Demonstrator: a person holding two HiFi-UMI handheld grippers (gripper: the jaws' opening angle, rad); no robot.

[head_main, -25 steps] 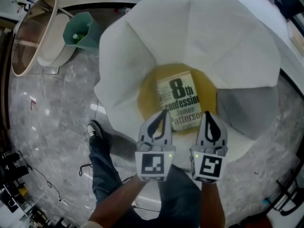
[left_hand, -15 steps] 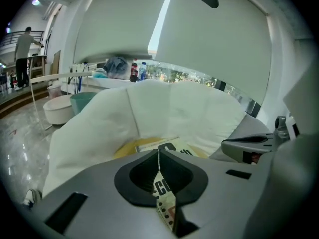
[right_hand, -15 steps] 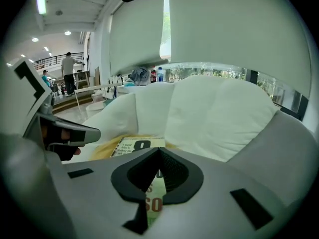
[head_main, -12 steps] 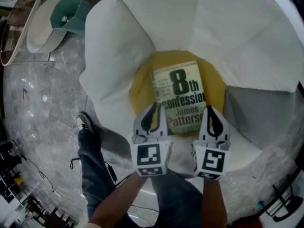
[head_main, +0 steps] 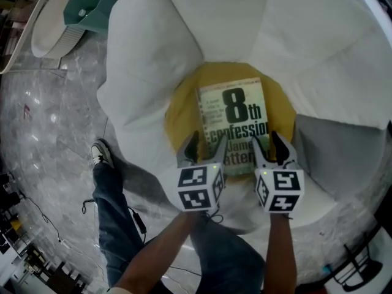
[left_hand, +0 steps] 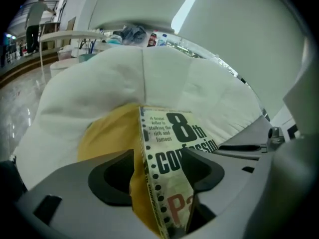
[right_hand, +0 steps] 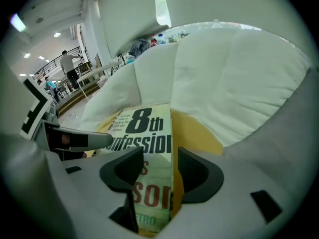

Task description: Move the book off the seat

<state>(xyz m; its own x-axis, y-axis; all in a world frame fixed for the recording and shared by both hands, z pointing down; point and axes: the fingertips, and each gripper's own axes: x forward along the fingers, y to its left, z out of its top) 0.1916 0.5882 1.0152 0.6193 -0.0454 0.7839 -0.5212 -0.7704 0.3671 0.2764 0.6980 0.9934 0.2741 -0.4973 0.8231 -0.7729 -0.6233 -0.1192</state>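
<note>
A paperback book (head_main: pixel 236 118) lies flat on the yellow seat cushion (head_main: pixel 182 112) of a white padded chair (head_main: pixel 153 54). My left gripper (head_main: pixel 201 150) has come down over the book's near left corner. Its jaws have just been opening, and the book's spine edge (left_hand: pixel 149 168) stands between them untouched by the left pad. My right gripper (head_main: pixel 271 149) is at the near right corner. Its jaws have also just been opening, and they straddle the book's right edge (right_hand: pixel 159 183). In the left gripper view the right gripper's fingers (left_hand: pixel 239 147) show beside the cover.
A grey panel (head_main: pixel 327 155) of the chair lies to the right of the seat. A teal bin (head_main: pixel 92 5) and a round white stand (head_main: pixel 52 26) sit on the marble floor (head_main: pixel 49 139) at upper left. The person's leg and shoe (head_main: pixel 101 155) are left of the chair.
Both grippers have sunk toward the seat and reached the book's near corners. Their jaws, shut before, now stand apart around the book's edges. The book has not moved.
</note>
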